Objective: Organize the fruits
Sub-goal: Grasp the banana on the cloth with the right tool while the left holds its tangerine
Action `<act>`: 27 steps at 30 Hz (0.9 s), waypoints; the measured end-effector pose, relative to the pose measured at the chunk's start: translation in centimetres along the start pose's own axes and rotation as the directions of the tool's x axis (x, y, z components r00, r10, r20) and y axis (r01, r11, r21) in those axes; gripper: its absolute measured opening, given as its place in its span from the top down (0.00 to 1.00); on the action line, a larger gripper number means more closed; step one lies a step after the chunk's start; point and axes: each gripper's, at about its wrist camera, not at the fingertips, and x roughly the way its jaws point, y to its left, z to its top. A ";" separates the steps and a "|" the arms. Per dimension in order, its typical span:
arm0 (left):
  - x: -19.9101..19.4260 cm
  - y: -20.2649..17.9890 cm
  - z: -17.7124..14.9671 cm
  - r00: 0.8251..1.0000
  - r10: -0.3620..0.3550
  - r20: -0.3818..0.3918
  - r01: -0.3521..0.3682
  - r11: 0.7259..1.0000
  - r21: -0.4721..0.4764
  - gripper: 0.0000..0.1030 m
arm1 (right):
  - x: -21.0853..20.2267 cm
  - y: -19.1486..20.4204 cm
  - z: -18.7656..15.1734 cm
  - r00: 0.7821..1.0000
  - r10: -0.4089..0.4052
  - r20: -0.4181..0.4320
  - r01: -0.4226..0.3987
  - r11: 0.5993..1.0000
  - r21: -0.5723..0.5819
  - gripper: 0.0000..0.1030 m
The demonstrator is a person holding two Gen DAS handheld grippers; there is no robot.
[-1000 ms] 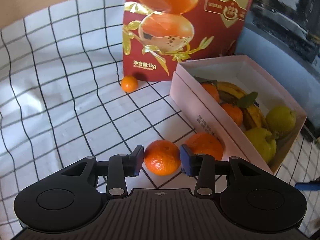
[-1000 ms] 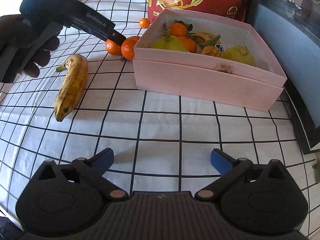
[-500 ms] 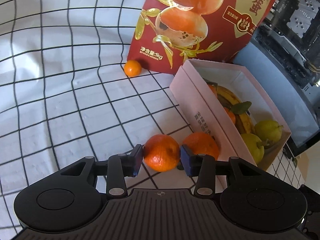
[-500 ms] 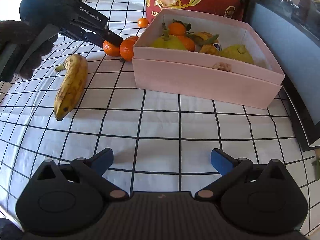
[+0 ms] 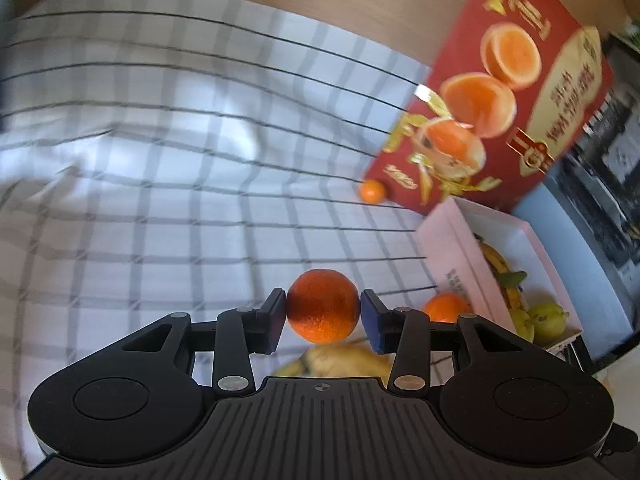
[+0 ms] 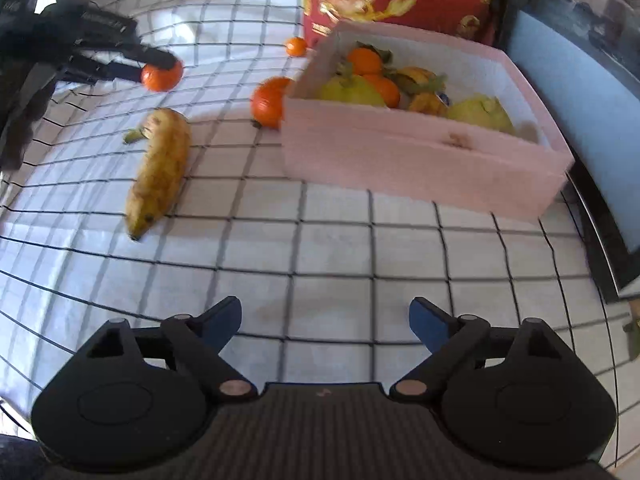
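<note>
**Inspector:** State of the left gripper (image 5: 323, 316)?

**Assistant:** Clamped on a mandarin (image 5: 323, 305), both blue pads pressed to its sides. The fruit is held clear of the checked cloth (image 5: 160, 208), above the banana (image 6: 162, 172).

**Inspector:** The right gripper (image 6: 325, 318)?

**Assistant:** Jaws apart with nothing between them, hovering over bare cloth in front of the pink box (image 6: 420, 160). They have just been closing a little.

**Inspector:** Where does the rest of the fruit sit?

**Assistant:** A second mandarin (image 6: 269, 101) lies against the box's left corner. A small orange fruit (image 6: 296, 45) sits at the foot of the red carton (image 5: 516, 92). Inside the box are mandarins, yellow-green fruit and a banana.

**Inspector:** Any legible writing?

**Assistant:** The carton carries printed oranges, gold leaves and gold script, too blurred to read. Dark print on the box's side is equally unreadable, as is the white lettering on the left gripper's arm.
</note>
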 end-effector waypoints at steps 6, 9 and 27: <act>-4.7 1.5 -4.9 0.999 0.042 -0.016 -0.043 0.998 -0.047 0.55 | -0.5 4.2 3.9 0.991 0.093 0.101 -0.084 0.992 -0.090 0.11; -6.6 1.4 -7.4 0.996 0.078 -0.045 -0.080 0.997 -0.025 0.55 | 0.8 6.5 5.9 0.986 0.107 0.126 -0.092 0.988 -0.121 0.11; -9.9 1.2 -11.4 0.993 0.109 -0.053 -0.109 0.994 0.005 0.55 | 7.1 10.5 9.3 0.994 0.102 0.042 -0.095 0.983 -0.155 0.65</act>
